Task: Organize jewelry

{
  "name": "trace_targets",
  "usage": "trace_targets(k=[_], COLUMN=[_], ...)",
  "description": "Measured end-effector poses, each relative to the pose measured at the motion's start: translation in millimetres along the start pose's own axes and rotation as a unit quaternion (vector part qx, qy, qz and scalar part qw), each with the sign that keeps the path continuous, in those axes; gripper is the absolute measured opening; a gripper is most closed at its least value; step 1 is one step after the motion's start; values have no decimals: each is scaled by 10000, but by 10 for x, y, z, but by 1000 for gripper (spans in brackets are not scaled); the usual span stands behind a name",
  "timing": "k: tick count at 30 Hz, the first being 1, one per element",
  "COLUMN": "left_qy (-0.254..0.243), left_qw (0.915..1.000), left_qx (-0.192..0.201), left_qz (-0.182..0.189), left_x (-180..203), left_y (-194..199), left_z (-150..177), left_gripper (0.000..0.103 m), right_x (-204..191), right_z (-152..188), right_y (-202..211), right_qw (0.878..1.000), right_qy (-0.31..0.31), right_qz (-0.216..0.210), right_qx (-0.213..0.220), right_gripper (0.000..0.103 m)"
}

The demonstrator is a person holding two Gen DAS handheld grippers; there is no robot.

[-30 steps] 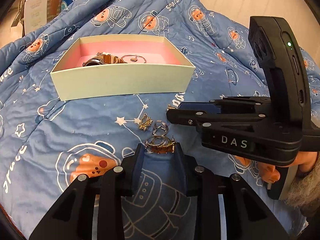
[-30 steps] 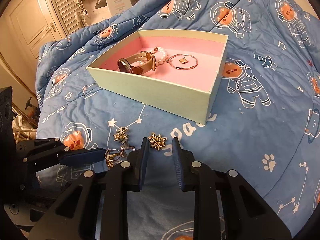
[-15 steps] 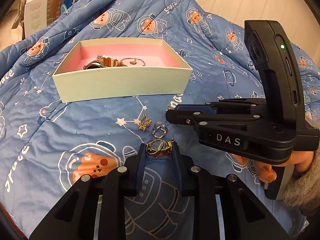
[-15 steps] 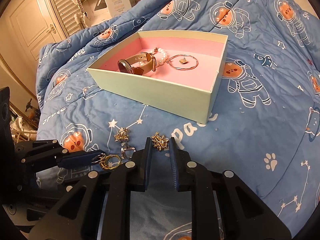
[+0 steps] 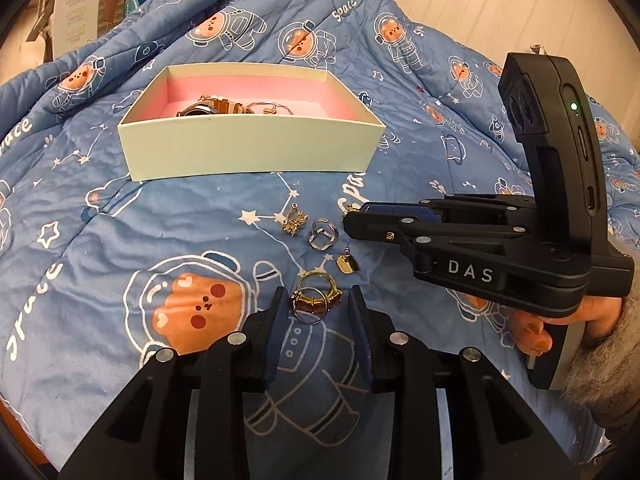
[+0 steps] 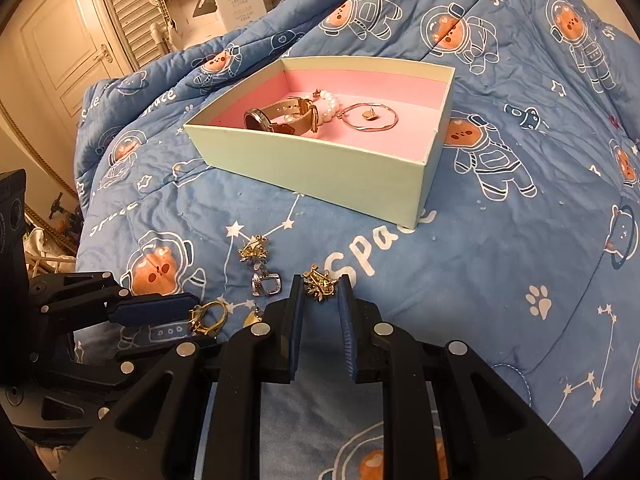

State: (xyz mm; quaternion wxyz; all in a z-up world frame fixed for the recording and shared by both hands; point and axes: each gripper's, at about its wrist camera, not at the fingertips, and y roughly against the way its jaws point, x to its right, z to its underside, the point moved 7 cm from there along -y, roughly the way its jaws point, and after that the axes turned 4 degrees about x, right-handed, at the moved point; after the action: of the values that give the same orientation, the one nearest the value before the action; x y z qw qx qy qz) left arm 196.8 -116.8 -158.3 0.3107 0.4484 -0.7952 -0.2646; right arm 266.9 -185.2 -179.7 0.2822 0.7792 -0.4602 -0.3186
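While both pairs of tongs sit low on the soft quilt (image 5: pixel 180 216), each has a small piece between its tips. The left tongs (image 5: pixel 318 304) stand apart around a gold ring (image 5: pixel 316 298), not touching it. The right tongs (image 6: pixel 320 286) are nearly together around a spiky gold earring (image 6: pixel 319 279); whether they actually pinch it, I cannot tell. Three loose pieces lie close by: a second gold earring (image 5: pixel 295 220), a silver ring (image 5: pixel 322 234) and a small gold stud (image 5: pixel 347 264).

The box (image 5: pixel 248 152) sits farther off, already holding a watch (image 6: pixel 280 118), pearls (image 6: pixel 330 102) and a hoop (image 6: pixel 370 117). Closing on the quilt could catch fabric or tip the ring flat. The earring's prongs give a poor hold and could slip before reaching the box, and the two tools could bump each other, scattering the loose pieces.
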Motion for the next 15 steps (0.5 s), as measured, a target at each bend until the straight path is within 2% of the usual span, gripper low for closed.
trace_targets(k=[3,11,15], left_qy=[69,-146,121], left_qw=[10000,9999,9998], left_qx=[10,15,47], left_qz=[15,-91,174], left_x=[-8,9,-50], left_y=[16,64,84], left_z=[-12,25,19], left_gripper=[36,35,32], right_x=[3,6,3], right_z=[2,-1,-1], right_y=[-4,0,-7], right_qw=[10000,10000,10000], right_qy=[26,28,39], right_qz=[5,6,6], right_qx=[-5,-9,-19], right_gripper=[18,18,18])
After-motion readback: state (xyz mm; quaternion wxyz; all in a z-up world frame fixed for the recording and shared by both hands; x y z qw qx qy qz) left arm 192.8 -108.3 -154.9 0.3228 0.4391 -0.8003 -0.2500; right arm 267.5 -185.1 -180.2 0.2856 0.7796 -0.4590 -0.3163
